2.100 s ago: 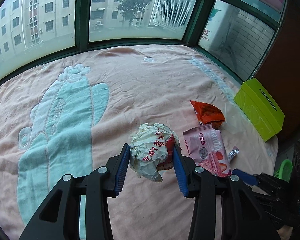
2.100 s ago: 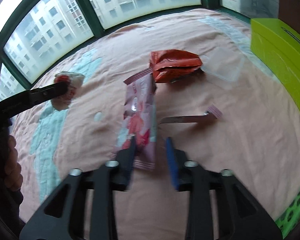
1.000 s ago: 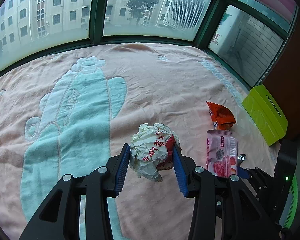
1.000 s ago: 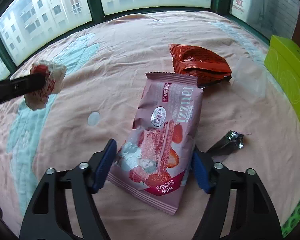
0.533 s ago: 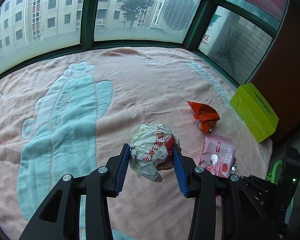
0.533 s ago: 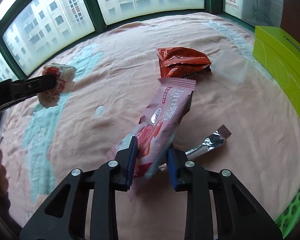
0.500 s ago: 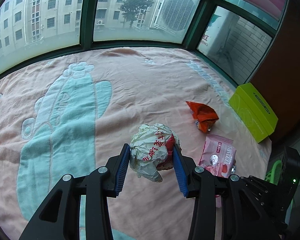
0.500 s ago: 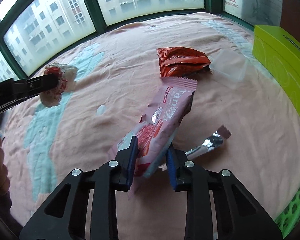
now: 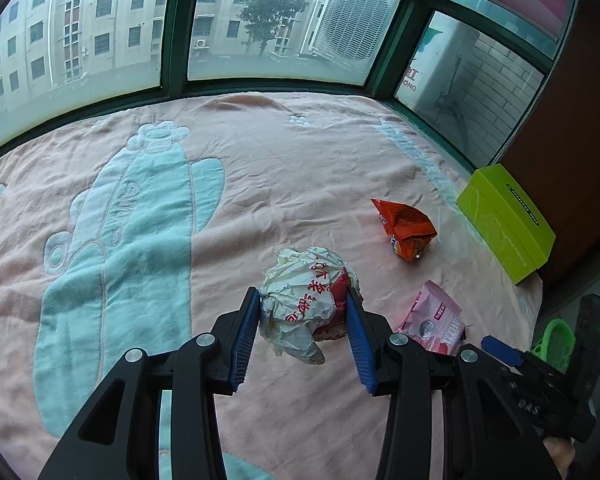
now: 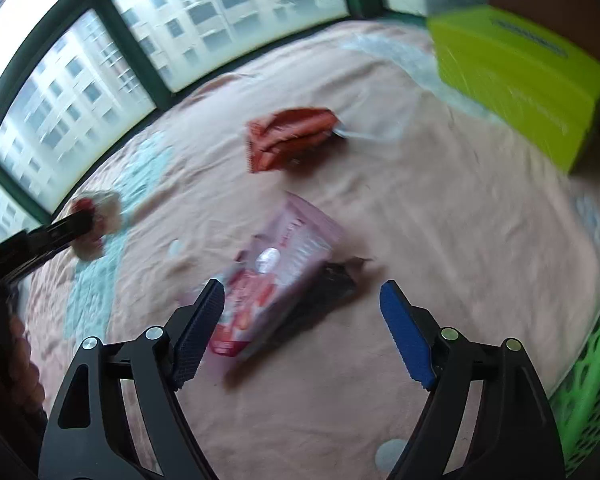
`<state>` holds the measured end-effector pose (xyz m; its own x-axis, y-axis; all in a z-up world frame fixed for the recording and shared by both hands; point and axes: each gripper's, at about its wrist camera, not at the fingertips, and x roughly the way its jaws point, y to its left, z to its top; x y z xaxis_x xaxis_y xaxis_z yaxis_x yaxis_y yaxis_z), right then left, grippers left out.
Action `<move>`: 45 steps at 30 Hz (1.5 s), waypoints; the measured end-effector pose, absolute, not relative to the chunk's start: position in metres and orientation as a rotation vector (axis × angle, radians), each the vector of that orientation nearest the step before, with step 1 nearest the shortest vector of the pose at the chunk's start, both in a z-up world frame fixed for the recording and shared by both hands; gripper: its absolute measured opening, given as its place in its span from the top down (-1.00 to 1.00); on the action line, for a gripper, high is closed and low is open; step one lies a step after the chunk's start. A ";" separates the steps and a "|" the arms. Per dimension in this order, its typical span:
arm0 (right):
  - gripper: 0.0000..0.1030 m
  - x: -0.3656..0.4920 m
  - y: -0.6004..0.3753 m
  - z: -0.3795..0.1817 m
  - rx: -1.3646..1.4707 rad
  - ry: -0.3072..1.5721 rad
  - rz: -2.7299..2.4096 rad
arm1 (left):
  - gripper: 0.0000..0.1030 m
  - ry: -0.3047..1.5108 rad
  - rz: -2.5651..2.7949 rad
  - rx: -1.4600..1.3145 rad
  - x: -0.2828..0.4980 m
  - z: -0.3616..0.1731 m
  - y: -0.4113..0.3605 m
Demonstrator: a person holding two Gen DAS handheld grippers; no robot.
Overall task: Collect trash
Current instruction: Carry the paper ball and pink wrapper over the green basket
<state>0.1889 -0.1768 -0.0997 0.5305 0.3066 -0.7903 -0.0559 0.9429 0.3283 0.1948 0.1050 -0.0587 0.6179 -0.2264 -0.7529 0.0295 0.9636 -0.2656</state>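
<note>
My left claw is clenched on the crumpled paper wrapper, light and springy. My right claw gapes wide above the pink snack packet, which I judge thin and slippery, best pinched across its flat middle. Everything lies on a soft pink blanket by the windows, so the fabric may bunch.

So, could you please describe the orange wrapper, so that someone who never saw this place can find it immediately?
Start from the lime-green box at the right edge of the pink blanket under the windows. Just left of this box, lying on the blanket, is the orange wrapper, puffed and crumpled. Its nearest neighbour, the pink snack packet, is flatter; the white paper ball sits clamped in the left gripper.
</note>
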 end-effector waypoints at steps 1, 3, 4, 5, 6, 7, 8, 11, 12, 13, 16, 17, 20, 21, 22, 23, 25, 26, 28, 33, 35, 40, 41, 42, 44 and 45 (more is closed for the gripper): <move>-0.55 0.191 -0.178 -0.104 0.293 1.006 0.209 | 0.20 0.897 -0.150 -0.237 0.195 -0.060 0.105; -0.55 0.197 -0.178 -0.111 0.322 1.028 0.201 | 0.20 0.901 -0.152 -0.237 0.196 -0.061 0.104; -0.56 0.198 -0.177 -0.112 0.316 1.015 0.194 | 0.20 0.903 -0.153 -0.237 0.196 -0.062 0.103; -0.56 0.199 -0.174 -0.111 0.309 1.007 0.197 | 0.20 0.905 -0.153 -0.237 0.196 -0.062 0.103; -0.50 0.200 -0.172 -0.112 0.308 1.004 0.207 | 0.20 0.907 -0.153 -0.238 0.196 -0.063 0.103; -0.42 0.203 -0.167 -0.113 0.299 1.004 0.213 | 0.20 0.909 -0.154 -0.238 0.197 -0.064 0.103; -0.38 0.204 -0.163 -0.113 0.279 1.000 0.210 | 0.20 0.911 -0.154 -0.239 0.197 -0.064 0.103; 0.16 0.208 -0.152 -0.114 0.235 1.000 0.224 | 0.20 0.913 -0.153 -0.241 0.197 -0.064 0.103; 0.23 0.207 -0.152 -0.113 0.231 0.996 0.222 | 0.20 0.913 -0.152 -0.240 0.197 -0.064 0.103; 0.38 0.207 -0.152 -0.113 0.234 0.992 0.227 | 0.20 0.913 -0.151 -0.239 0.197 -0.064 0.103; 0.63 0.202 -0.155 -0.107 0.261 0.982 0.249 | 0.20 0.912 -0.154 -0.235 0.194 -0.062 0.103; 0.65 0.200 -0.156 -0.104 0.263 0.976 0.253 | 0.20 0.911 -0.155 -0.234 0.193 -0.061 0.102; 0.72 0.189 -0.164 -0.092 0.267 0.948 0.262 | 0.20 0.902 -0.167 -0.227 0.189 -0.056 0.097; 0.74 0.186 -0.166 -0.089 0.267 0.941 0.264 | 0.20 0.899 -0.172 -0.225 0.187 -0.054 0.095; 0.74 0.181 -0.169 -0.083 0.265 0.931 0.266 | 0.20 0.895 -0.179 -0.223 0.185 -0.052 0.092; 0.74 0.176 -0.173 -0.079 0.261 0.924 0.264 | 0.20 0.891 -0.187 -0.222 0.183 -0.049 0.088; 0.74 0.165 -0.181 -0.071 0.256 0.905 0.258 | 0.20 0.887 -0.206 -0.218 0.177 -0.046 0.080; 0.74 0.159 -0.187 -0.066 0.253 0.895 0.253 | 0.20 0.885 -0.219 -0.213 0.173 -0.044 0.073; 0.74 0.149 -0.196 -0.059 0.255 0.881 0.243 | 0.20 0.884 -0.236 -0.206 0.168 -0.041 0.063; 0.74 0.119 -0.222 -0.041 0.247 0.840 0.207 | 0.20 0.881 -0.298 -0.202 0.152 -0.033 0.030; 0.74 0.108 -0.234 -0.034 0.244 0.819 0.190 | 0.20 0.879 -0.319 -0.192 0.146 -0.029 0.017; 0.74 0.081 -0.264 -0.022 0.232 0.786 0.130 | 0.20 0.865 -0.393 -0.168 0.131 -0.019 -0.022; 0.74 0.076 -0.271 -0.020 0.236 0.781 0.116 | 0.20 0.863 -0.404 -0.164 0.128 -0.017 -0.028; 0.74 0.072 -0.275 -0.019 0.239 0.777 0.108 | 0.20 0.861 -0.416 -0.159 0.126 -0.015 -0.034; 0.74 0.061 -0.290 -0.016 0.245 0.762 0.074 | 0.20 0.857 -0.445 -0.148 0.120 -0.012 -0.049; 0.74 0.058 -0.294 -0.015 0.244 0.759 0.064 | 0.20 0.856 -0.458 -0.145 0.117 -0.010 -0.055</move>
